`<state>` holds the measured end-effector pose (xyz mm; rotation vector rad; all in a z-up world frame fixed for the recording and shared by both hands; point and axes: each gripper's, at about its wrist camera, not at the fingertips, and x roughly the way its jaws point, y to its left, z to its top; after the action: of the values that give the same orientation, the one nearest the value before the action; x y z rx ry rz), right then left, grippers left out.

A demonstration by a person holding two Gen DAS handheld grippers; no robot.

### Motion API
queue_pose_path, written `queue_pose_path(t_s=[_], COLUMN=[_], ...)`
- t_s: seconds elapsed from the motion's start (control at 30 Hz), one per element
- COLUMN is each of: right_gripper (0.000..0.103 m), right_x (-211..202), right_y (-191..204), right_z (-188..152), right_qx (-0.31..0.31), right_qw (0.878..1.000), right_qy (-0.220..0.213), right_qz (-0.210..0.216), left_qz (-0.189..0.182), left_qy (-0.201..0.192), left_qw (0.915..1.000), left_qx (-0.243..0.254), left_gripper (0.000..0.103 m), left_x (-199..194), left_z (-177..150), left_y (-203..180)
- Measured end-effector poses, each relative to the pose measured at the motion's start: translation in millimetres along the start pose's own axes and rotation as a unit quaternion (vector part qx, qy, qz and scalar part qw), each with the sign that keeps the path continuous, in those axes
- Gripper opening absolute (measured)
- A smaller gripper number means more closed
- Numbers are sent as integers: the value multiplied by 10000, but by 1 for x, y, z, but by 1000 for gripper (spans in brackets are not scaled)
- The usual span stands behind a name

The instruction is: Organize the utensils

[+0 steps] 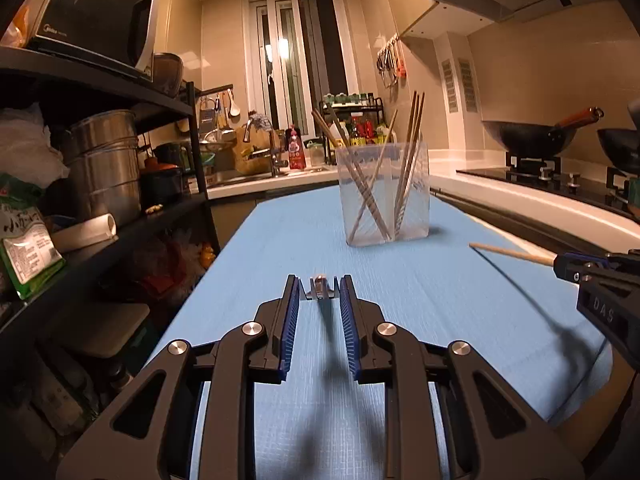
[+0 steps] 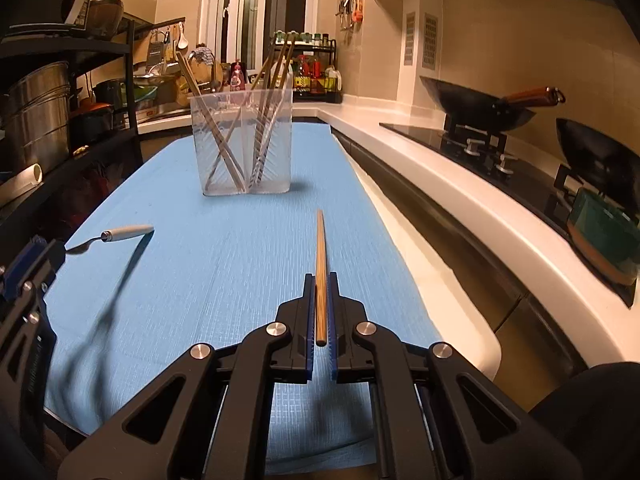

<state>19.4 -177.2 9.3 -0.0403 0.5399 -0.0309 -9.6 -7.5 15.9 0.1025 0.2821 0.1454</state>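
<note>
A clear plastic holder [image 1: 416, 216] [image 2: 280, 152] with several wooden chopsticks stands on the blue mat [image 1: 440, 280] [image 2: 200, 280], ahead of both grippers. My left gripper [image 1: 319, 280] is shut on a spoon [image 1: 320, 289], seen end-on between its blue pads. In the right wrist view the spoon [image 2: 124, 233] sticks out of the left gripper [image 2: 50, 249] with its pale handle forward, lifted above its shadow. My right gripper [image 2: 320, 276] is shut on a single wooden chopstick [image 2: 320, 240] that points at the holder. The left wrist view shows that chopstick [image 1: 512, 254] jutting from the right gripper [image 1: 560, 265].
A black shelf [image 1: 120, 92] with steel pots [image 1: 104, 164], a microwave [image 1: 92, 20] and packets lines the left side. The white counter [image 2: 420, 168] on the right carries a hob with two woks [image 2: 480, 108]. A sink and bottles sit at the back.
</note>
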Motion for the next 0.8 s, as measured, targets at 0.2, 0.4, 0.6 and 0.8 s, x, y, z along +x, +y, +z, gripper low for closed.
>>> queue_pose_path(t_s=[0.2,0.4,0.6,0.8], right_gripper=[5,5,5,5], right_x=[-13,-25,-39,-44], right_y=[0,-4,-10,-13], right_z=[12,29,69,105], right_qx=[-103,-118,-319,-472], right_qw=[9998,9995,9977,9944], right_qy=[-191,-259,-292,-330], right_qz=[20,164,525,891], left_qz=[3,-62,-317,-686], left_qy=[-103,19,239,529], left_qw=[9999,9998,9985,9938], left_qx=[-14,-161,-374,-697], left_gripper=[21,20,20,0], left_x=[-16,-22,-15,-4], left_z=[27,48,80,102], left_y=[10,23,39,53])
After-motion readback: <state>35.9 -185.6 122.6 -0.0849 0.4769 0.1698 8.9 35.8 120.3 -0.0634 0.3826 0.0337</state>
